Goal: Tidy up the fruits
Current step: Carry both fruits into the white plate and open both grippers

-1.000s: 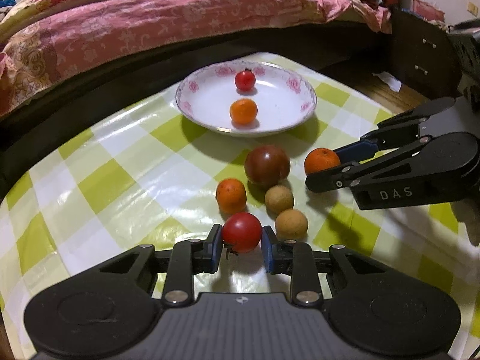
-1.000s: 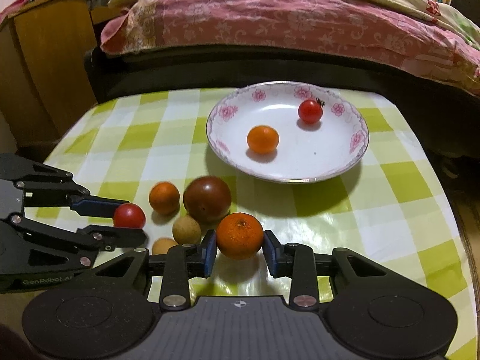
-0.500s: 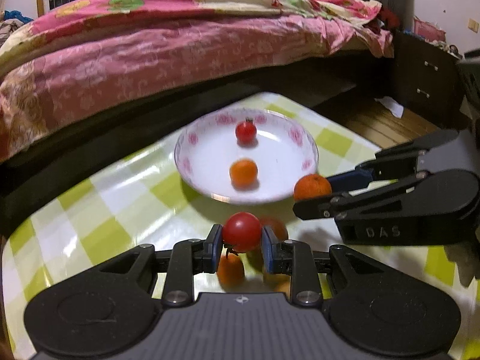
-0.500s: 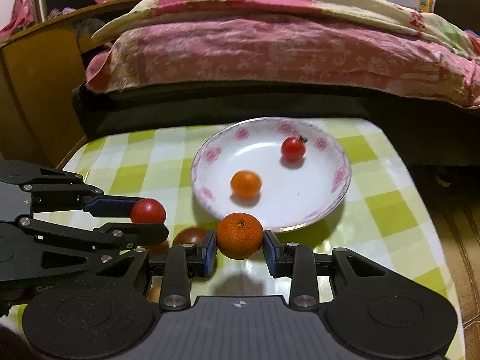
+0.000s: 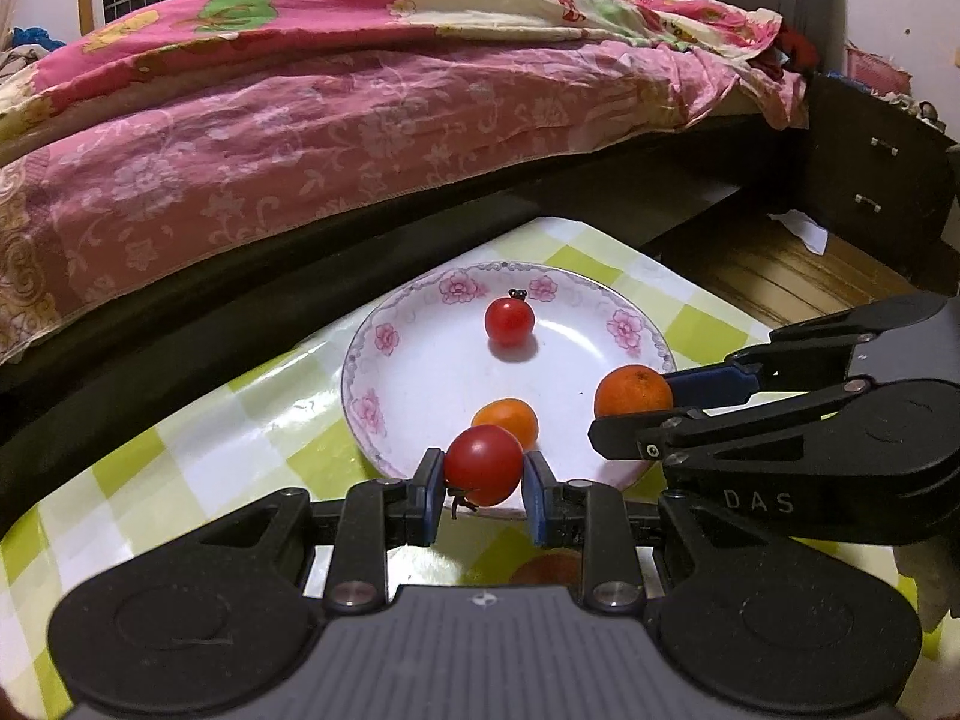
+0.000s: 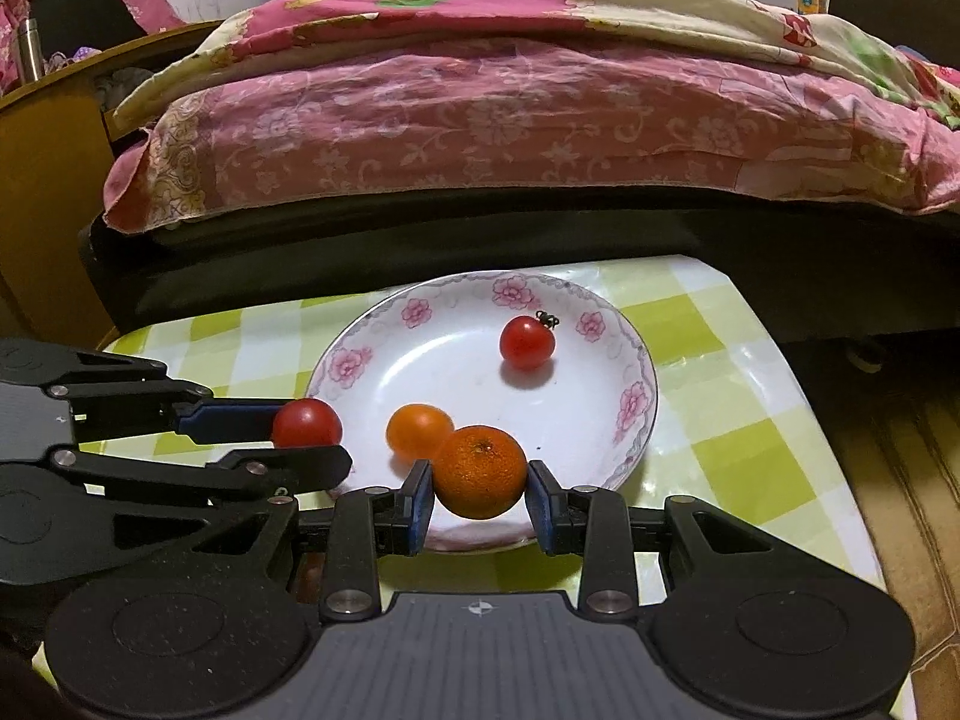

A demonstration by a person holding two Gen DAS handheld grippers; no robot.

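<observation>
Gripping tomato, right clamping orange

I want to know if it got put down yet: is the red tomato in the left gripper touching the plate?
Cannot tell. In the left wrist view the tomato overlaps the plate rim, no gap shown.

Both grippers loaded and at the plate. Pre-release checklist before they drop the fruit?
1. Left gripper shut on the red tomato: ok.
2. Right gripper shut on the mandarin: ok.
3. Both fruits over the plate, not the tablecloth: ok, near its front rim.
4. Landing spots free: not ok for the mandarin; the small orange fruit lies just behind it.
5. Height above the plate low enough to release: cannot tell.
6. Grippers clear of each other: ok, apart in both views.
</observation>
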